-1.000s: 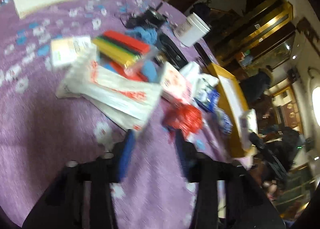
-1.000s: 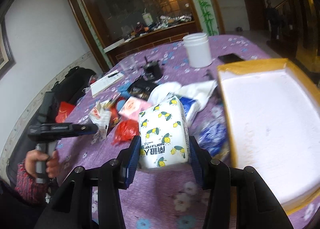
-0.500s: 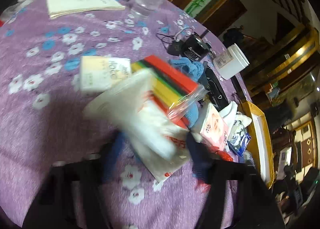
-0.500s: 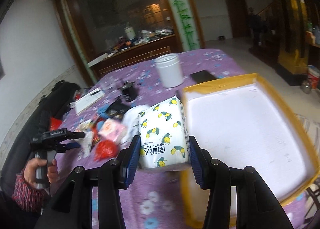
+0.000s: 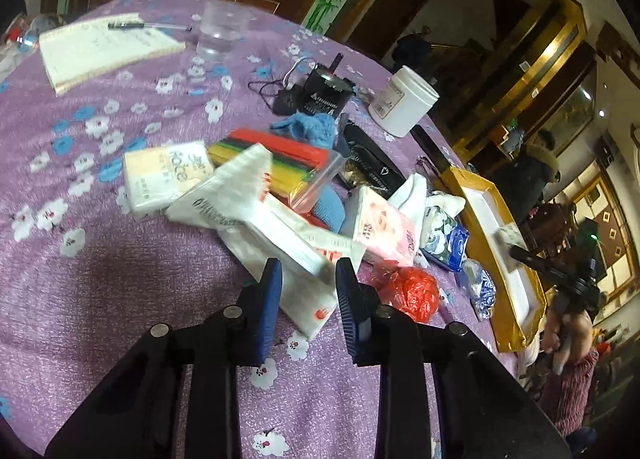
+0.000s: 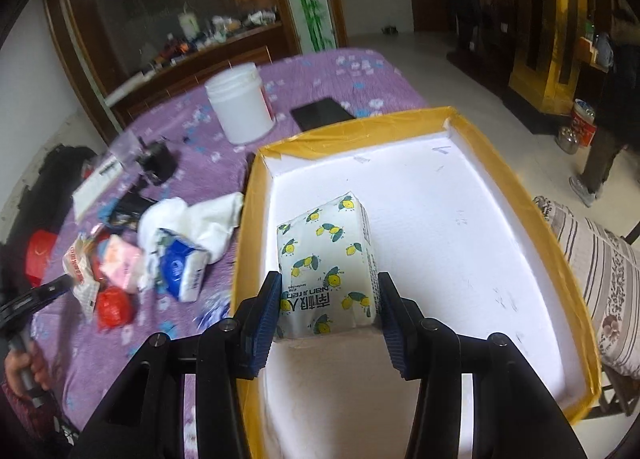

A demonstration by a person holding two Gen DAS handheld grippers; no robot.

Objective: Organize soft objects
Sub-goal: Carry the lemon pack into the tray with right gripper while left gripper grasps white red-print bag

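One lemon-print tissue pack [image 6: 326, 263] clamped in right gripper [image 6: 328, 305]; left gripper [image 5: 308, 283] just closed on one white pack [image 5: 256, 207].

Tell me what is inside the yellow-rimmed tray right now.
Only the lemon-print tissue pack, held over the yellow-rimmed tray by the right gripper. The visible white floor is otherwise bare; the gripper and pack hide the near strip.

A counter [image 5: 120, 291] under a purple flowered cloth carries a notebook [image 5: 100, 49], a clear cup [image 5: 220, 29], a white jar [image 5: 404, 101], a heap of tissue packs [image 5: 248, 195], a red bag [image 5: 412, 293] and a yellow-edged tray [image 6: 516, 187].
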